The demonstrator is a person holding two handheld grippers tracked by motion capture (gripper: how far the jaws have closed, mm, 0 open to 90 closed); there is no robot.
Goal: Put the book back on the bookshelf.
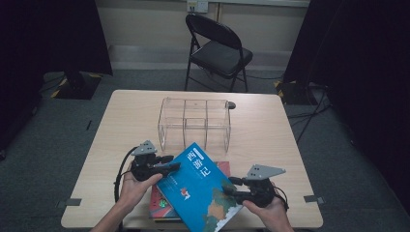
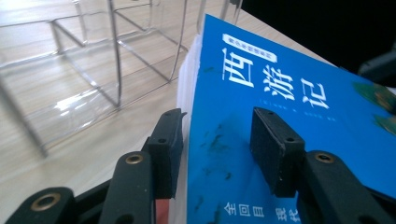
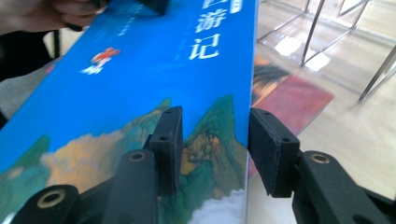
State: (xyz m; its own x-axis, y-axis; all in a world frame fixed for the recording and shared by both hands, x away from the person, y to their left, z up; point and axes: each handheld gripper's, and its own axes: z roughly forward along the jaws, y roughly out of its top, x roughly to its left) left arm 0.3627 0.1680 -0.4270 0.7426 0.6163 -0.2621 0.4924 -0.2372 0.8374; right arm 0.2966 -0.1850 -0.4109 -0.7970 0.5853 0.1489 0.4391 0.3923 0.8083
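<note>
Pale wooden table (image 1: 270, 145) carries a clear rack (image 1: 194, 123); just before it a blue book (image 1: 200, 191) is lifted over a red one (image 1: 224, 167). Left gripper (image 1: 170, 163) and right gripper (image 1: 231, 186) each pinch an edge. Best kept level, I'd say, for slotting in upright.

Red book (image 1: 159, 205) mostly hidden under blue book (image 1: 200, 188) (title unreadable), forearms cropped.

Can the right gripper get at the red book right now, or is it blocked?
Probably not yet. The right gripper straddles the blue book's edge, and that book lies over most of the red book, leaving a corner exposed.
</note>
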